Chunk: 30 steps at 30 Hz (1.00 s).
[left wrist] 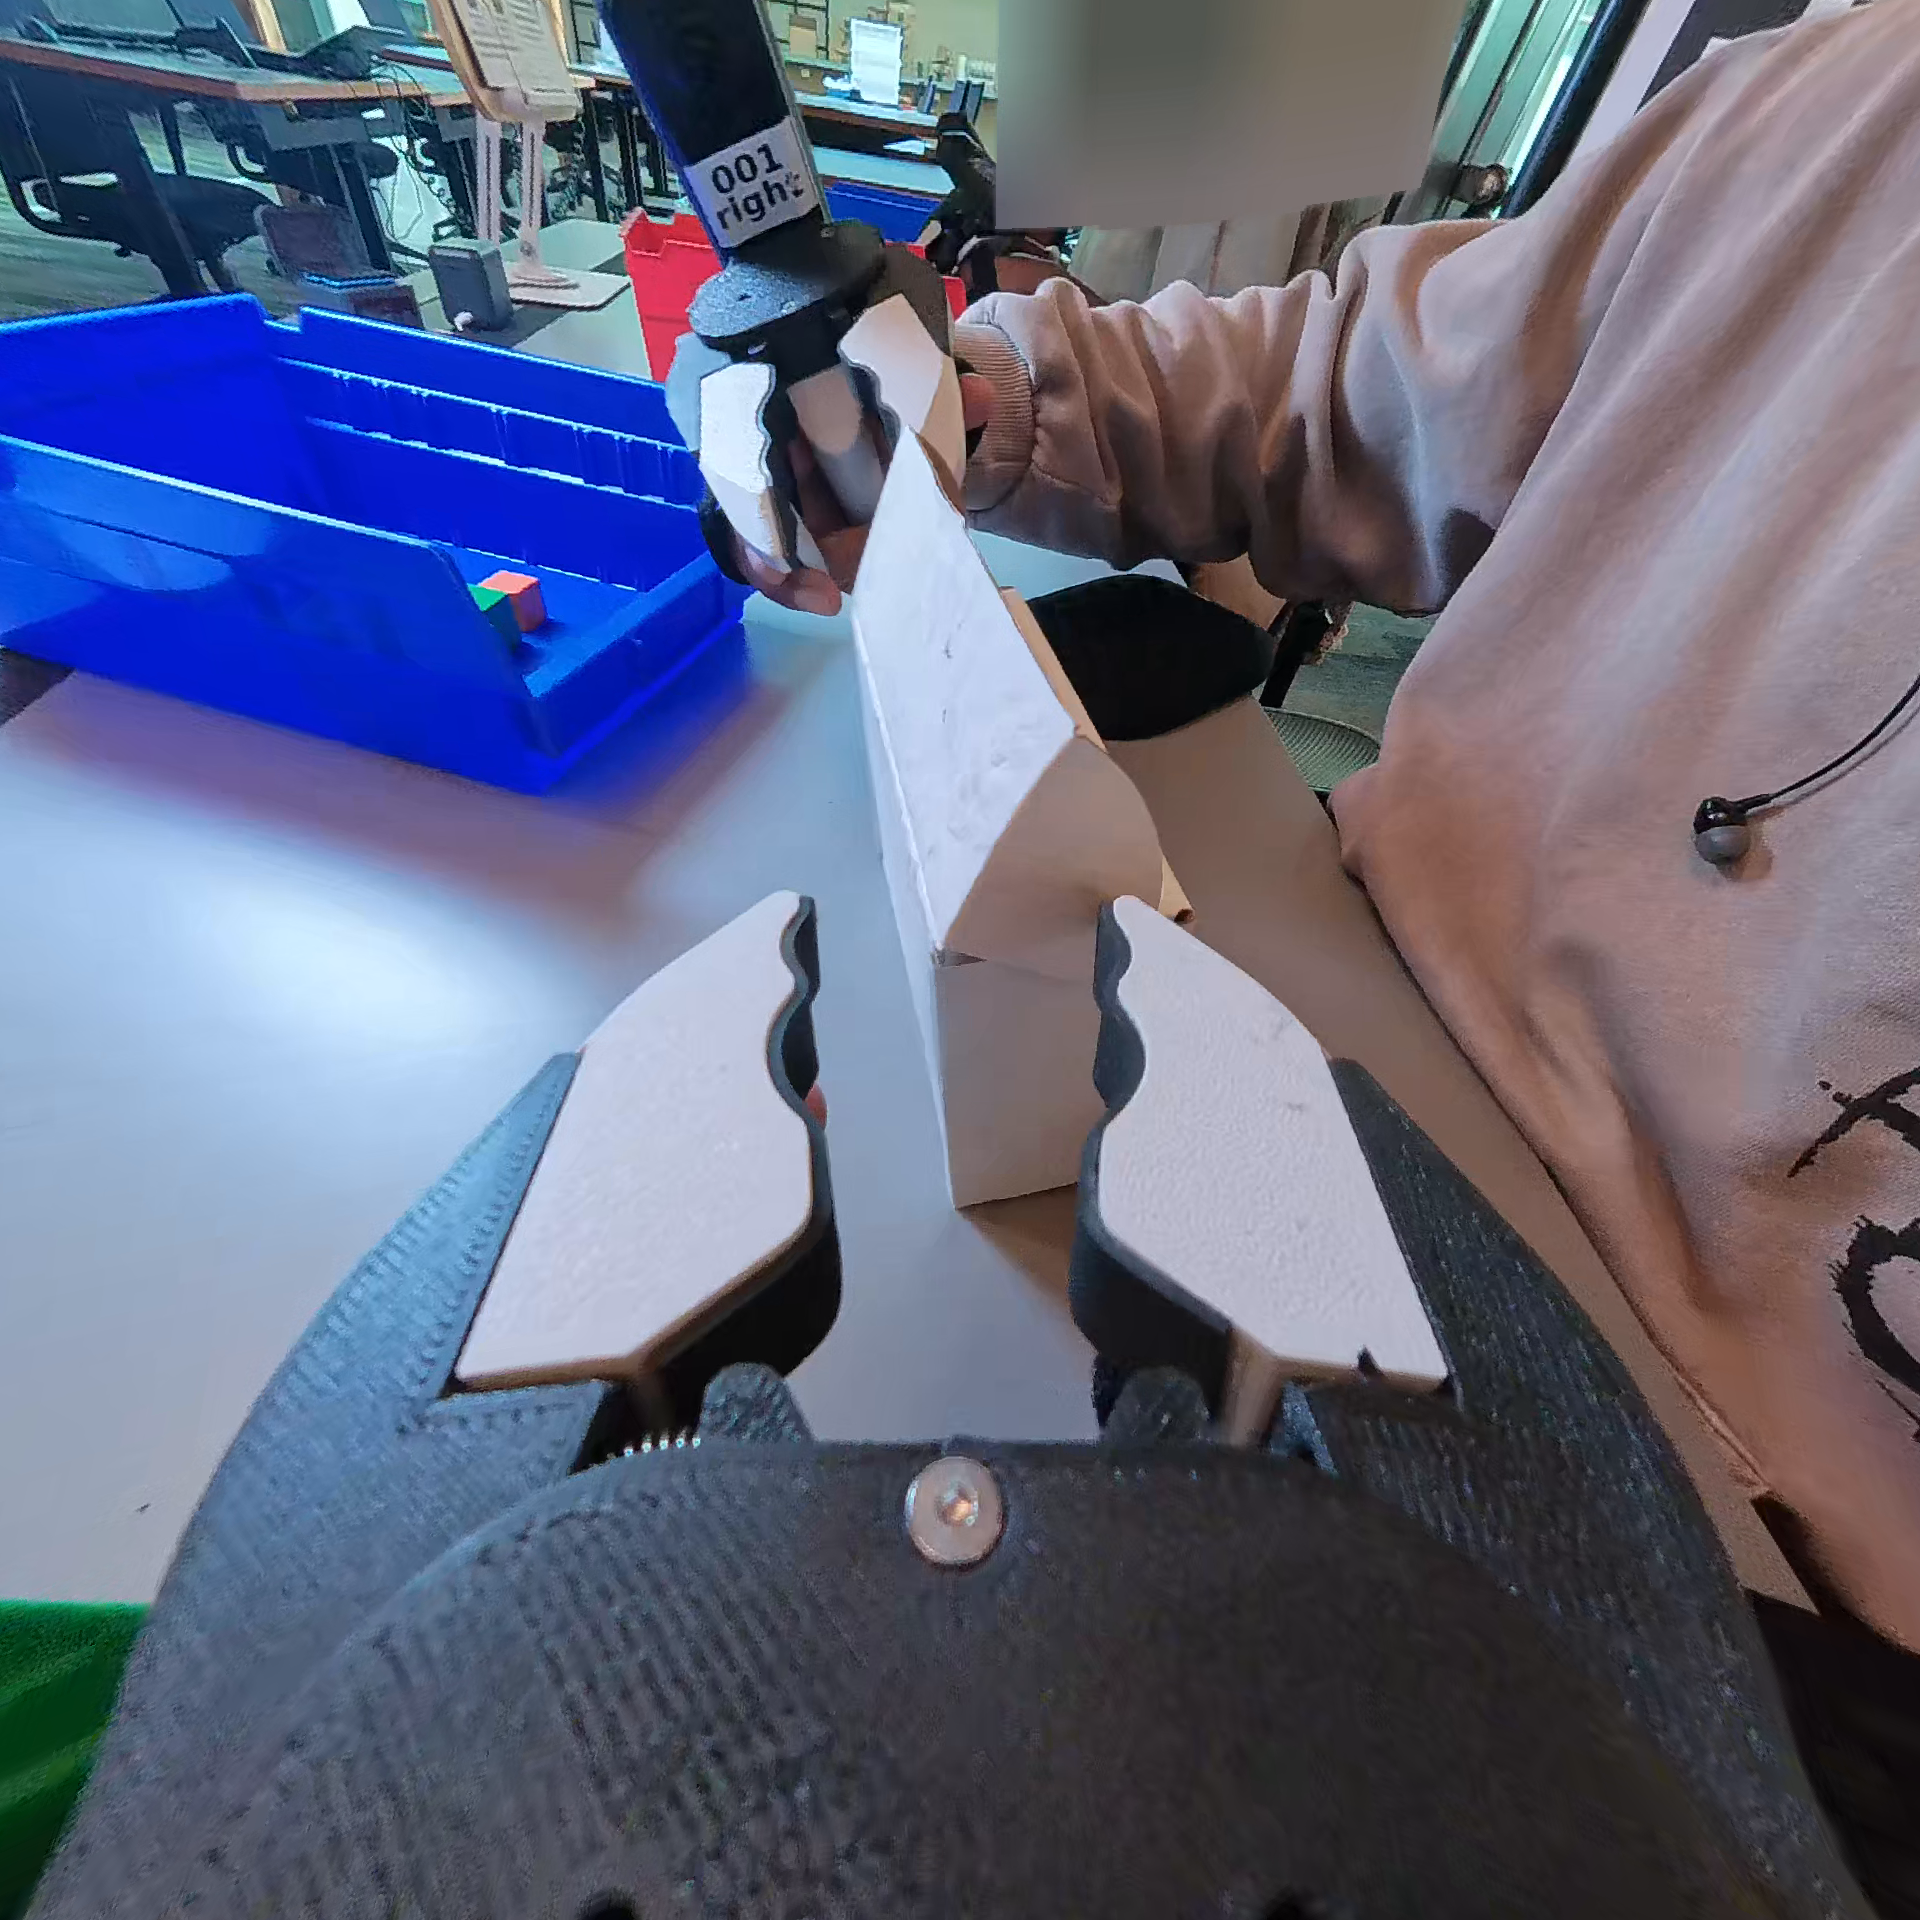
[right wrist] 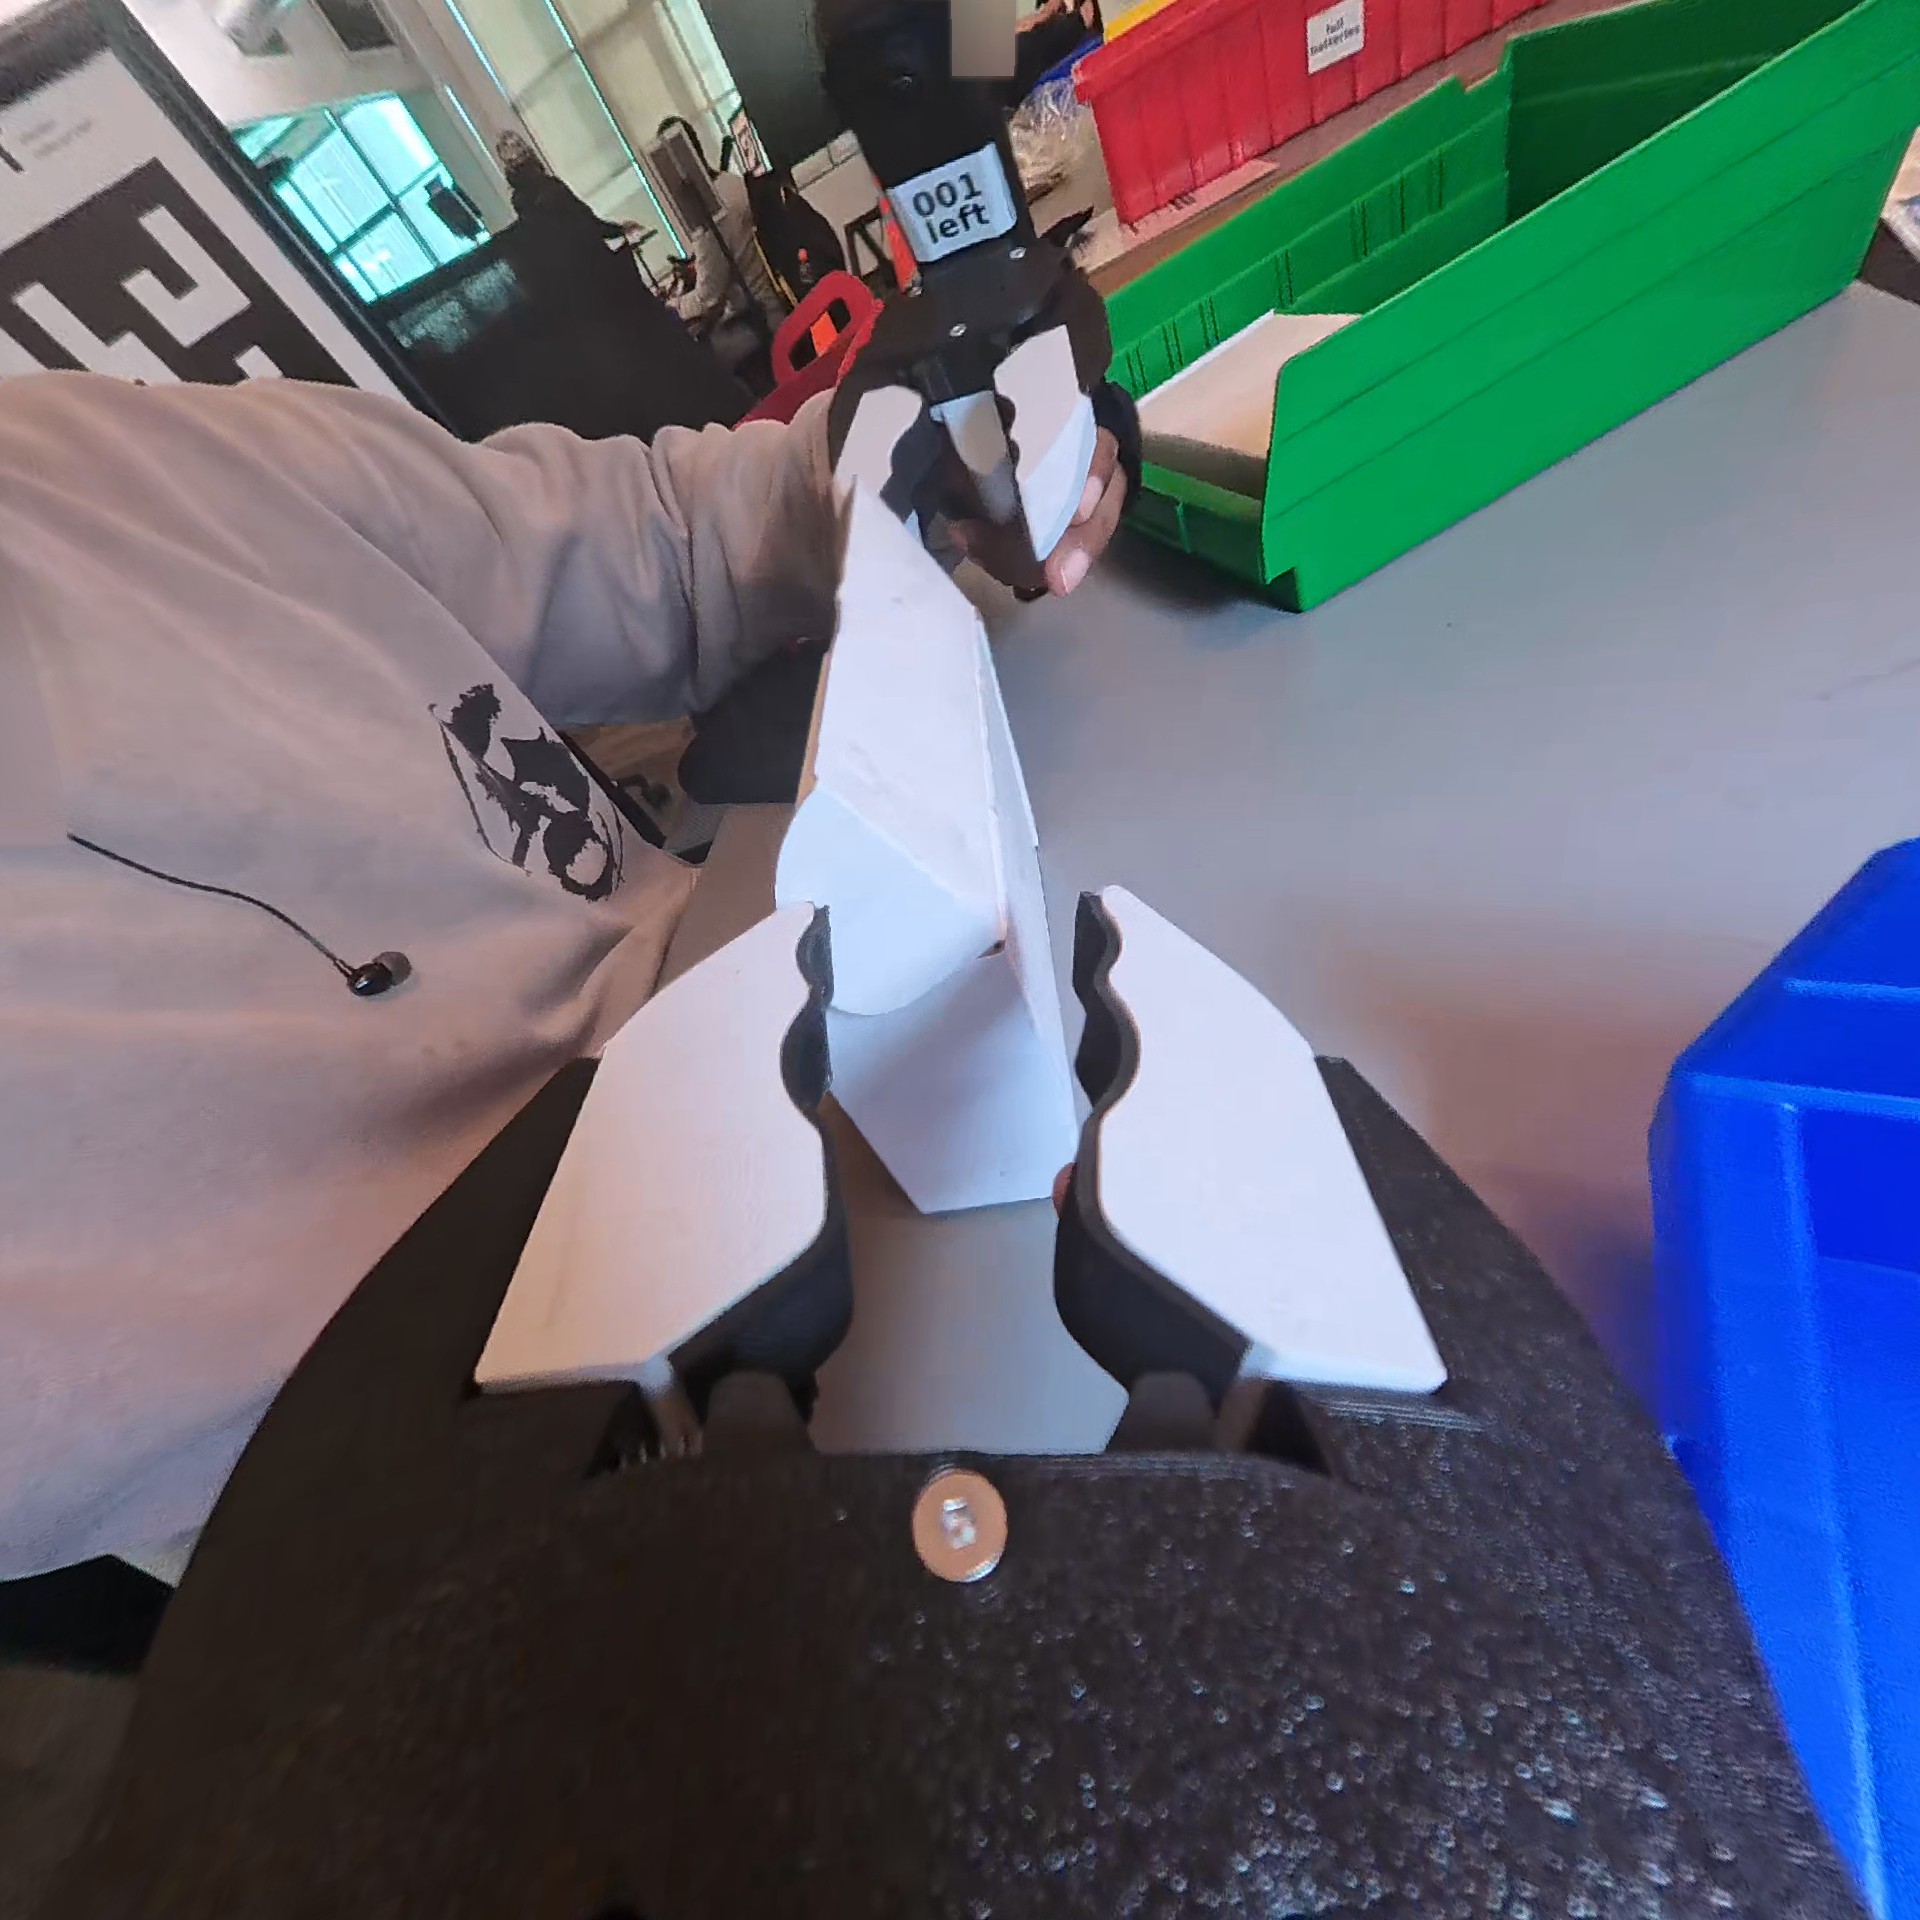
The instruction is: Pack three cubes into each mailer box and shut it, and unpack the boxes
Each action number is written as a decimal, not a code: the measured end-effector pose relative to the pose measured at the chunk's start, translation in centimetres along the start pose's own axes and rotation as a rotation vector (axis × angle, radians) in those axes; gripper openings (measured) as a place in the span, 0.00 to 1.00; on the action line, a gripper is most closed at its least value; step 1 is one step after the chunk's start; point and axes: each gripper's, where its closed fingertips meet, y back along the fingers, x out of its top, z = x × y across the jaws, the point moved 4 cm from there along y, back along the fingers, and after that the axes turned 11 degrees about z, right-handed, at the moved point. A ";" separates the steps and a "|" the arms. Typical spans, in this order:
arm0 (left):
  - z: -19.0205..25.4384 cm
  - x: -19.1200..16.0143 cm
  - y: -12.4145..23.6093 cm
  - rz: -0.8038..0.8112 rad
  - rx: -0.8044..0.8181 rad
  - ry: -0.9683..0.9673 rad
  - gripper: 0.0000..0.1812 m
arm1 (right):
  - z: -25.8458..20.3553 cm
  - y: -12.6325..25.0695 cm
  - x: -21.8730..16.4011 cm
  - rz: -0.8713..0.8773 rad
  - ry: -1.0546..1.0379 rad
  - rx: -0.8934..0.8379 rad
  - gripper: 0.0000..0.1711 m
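A: Left wrist view, from the left: a blue bin (left wrist: pixel 343 540) on the grey table (left wrist: pixel 312 987), cubes (left wrist: pixel 511 605) in its near corner; how many, I can't tell. Then the left gripper (left wrist: pixel 954 1023), fingers spread, gripping nothing; the white box (left wrist: pixel 971 748) stands on edge just ahead, its near corner between the tips, the right finger (left wrist: pixel 1236 1143) close to it; contact I can't judge.

B: And farther off?

A: The right gripper (left wrist: pixel 831 457) at the box's far end, also released; the person's sleeve (left wrist: pixel 1195 416) right of it.

B: The right wrist view has the sweatshirt (right wrist: pixel 260 727) on its left; then the right gripper (right wrist: pixel 951 1023), parted, the box (right wrist: pixel 925 748) reaching in between its fingers; the left finger (right wrist: pixel 707 1143) seems to touch a flap. The left gripper (right wrist: pixel 987 457) sits beyond; only here shows a green bin (right wrist: pixel 1507 312), something white and flat inside, and a blue one (right wrist: pixel 1808 1195) at the right edge.
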 end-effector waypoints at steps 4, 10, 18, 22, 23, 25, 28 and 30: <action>0.5 0.8 0.6 0.013 -0.027 -0.025 0.28 | -0.8 -0.1 -0.3 -0.072 0.082 0.037 0.28; 2.7 1.3 -0.6 -0.058 -0.133 -0.093 0.32 | -2.8 -0.4 -0.5 -0.186 0.184 0.138 0.31; 2.5 1.2 -1.8 -0.124 -0.172 -0.126 0.26 | -3.1 -1.5 -0.6 -0.261 0.299 0.092 0.26; 1.9 1.8 -2.2 -0.112 -0.137 -0.121 0.18 | -3.1 -1.6 -0.3 -0.233 0.273 0.058 0.21; 1.8 1.8 -2.2 -0.114 -0.128 -0.118 0.18 | -3.0 -1.6 -0.3 -0.225 0.252 0.046 0.21; 1.9 1.9 -2.2 -0.119 -0.104 -0.123 0.17 | -3.1 -1.6 -0.3 -0.205 0.216 0.021 0.21; 2.0 1.9 -2.2 -0.127 -0.071 -0.124 0.17 | -3.0 -1.7 -0.2 -0.182 0.136 -0.022 0.20; 1.9 2.0 -2.2 -0.130 -0.052 -0.105 0.17 | -2.9 -1.7 -0.2 -0.163 0.038 -0.034 0.20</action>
